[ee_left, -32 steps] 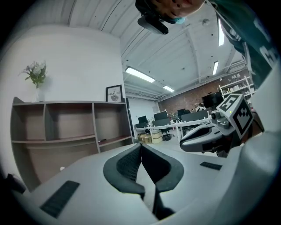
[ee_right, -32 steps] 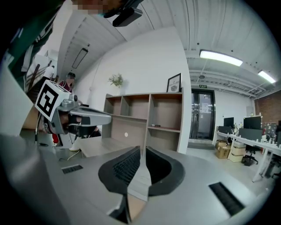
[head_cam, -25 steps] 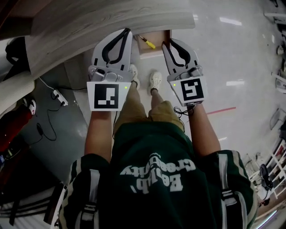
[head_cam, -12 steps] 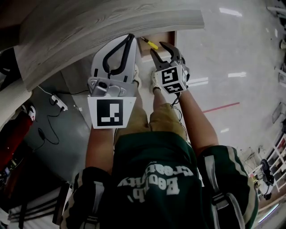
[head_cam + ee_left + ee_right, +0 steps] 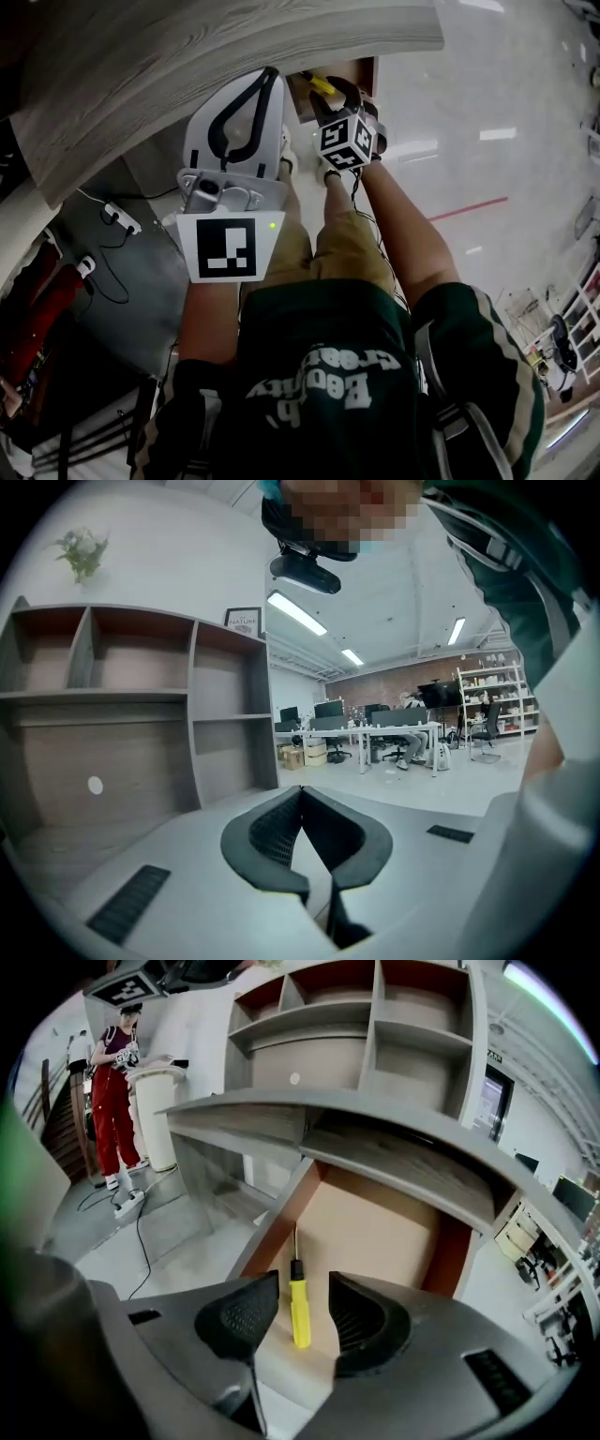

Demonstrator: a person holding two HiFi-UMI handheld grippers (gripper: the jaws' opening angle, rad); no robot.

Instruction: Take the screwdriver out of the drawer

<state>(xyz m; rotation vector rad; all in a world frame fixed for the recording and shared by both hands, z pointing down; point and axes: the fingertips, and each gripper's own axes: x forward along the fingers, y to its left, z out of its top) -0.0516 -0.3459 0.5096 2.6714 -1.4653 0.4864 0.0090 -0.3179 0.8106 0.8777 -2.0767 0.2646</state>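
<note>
Between the jaws of the right tool [image 5: 300,1324], which are opening and grip nothing, the yellow-handled screwdriver [image 5: 299,1299] is seen lying lower down on the floor of the open drawer [image 5: 277,1222]. It lies close to the left wall, with its shaft pointing toward the drawer's back. The left tool [image 5: 302,801] is held with its jaws pressed together on nothing and is not needed for this reach. For the step to be done well, the right tool should be kept lined up so that the handle is straddled across its width, one pad on each side. The pads should be brought level with the handle before they are closed. The drawer's near edge and left wall are judged the likeliest snags. Beyond, the counter [image 5: 394,1162] overhangs the drawer's back, so a lift up and toward the person is advised.
</note>
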